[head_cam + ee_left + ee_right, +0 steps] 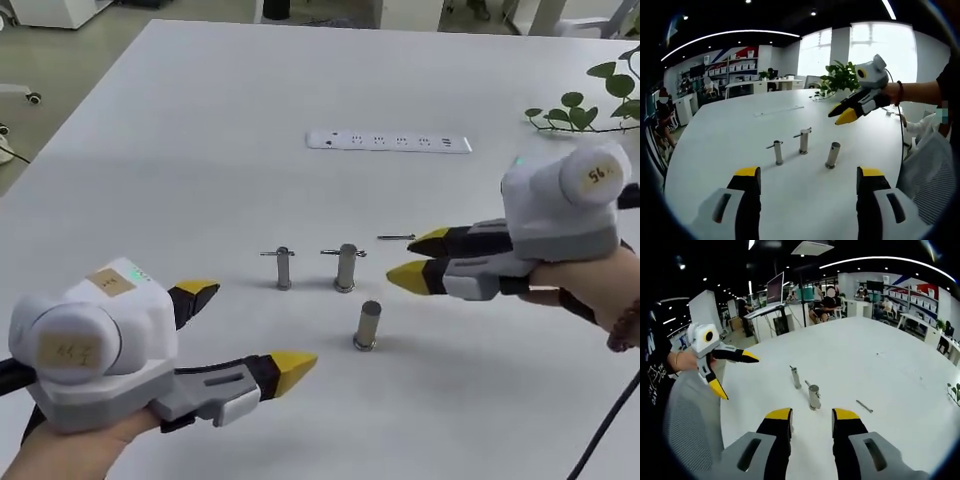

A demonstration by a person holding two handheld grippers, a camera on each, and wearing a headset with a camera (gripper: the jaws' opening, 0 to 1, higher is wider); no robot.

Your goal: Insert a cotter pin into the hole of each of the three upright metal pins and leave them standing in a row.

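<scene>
While left gripper (250, 328) and right gripper (420, 257) gape, two pins (284, 270) (346, 268) cottered — third pin (367, 326) bare

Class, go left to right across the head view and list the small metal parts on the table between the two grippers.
metal pin with a cotter pin through it → second metal pin with a cotter pin → bare metal pin → loose cotter pin

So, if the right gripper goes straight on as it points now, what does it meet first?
Probably the metal pin straight ahead of the right gripper, in line with the gap between its jaws, though depth is unclear.
</scene>
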